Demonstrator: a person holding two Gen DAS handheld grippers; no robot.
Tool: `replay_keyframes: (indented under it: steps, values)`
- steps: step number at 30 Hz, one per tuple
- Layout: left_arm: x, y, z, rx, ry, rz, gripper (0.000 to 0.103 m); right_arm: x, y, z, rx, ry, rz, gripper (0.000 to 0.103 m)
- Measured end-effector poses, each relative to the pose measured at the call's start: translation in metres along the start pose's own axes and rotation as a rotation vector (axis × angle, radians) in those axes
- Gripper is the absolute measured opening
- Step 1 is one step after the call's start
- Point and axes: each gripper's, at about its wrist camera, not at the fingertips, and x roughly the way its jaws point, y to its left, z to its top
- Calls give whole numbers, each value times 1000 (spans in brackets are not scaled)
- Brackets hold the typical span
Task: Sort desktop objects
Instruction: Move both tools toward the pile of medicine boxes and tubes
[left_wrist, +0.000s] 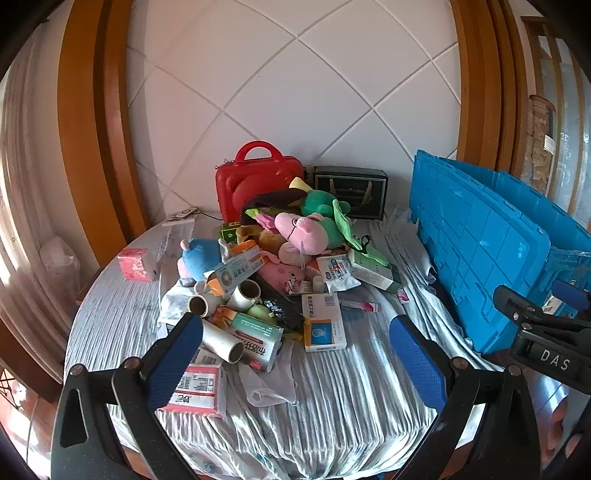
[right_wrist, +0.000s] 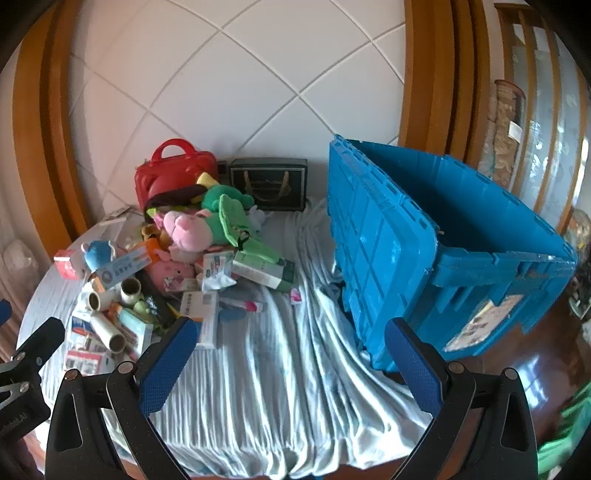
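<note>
Both my left hand-held gripper (left_wrist: 295, 354) and right hand-held gripper (right_wrist: 291, 360) hang spread and empty, the heaped clutter (left_wrist: 266, 266) mid-frame on the counter (left_wrist: 332, 398), where loose rolls (left_wrist: 221, 339) may scatter off the rumpled cloth.

Glossy plastic crate (right_wrist: 443, 236); wrinkled cloth cover (right_wrist: 280, 350).

Both wrist views tilt down, near-ish — sharing the cluttered table (left_wrist: 332, 406).
</note>
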Motion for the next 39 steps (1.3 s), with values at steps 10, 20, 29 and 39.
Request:
replay_keyframes:
  steps: [10,20,29,39]
  values:
    - [2,-4,1,11,6,-19,102,1,-4,1,12,6,-14,103]
    - [5,0,-3,11,18,-16,102,4,-1,1,5,13,-11,103]
    - [13,6,-6,5,43,-15,102,11,6,0,-5,32,-8,103]
    - [46,20,-23,-36,143,11,102,40,19,-4,-59,85,50,103]
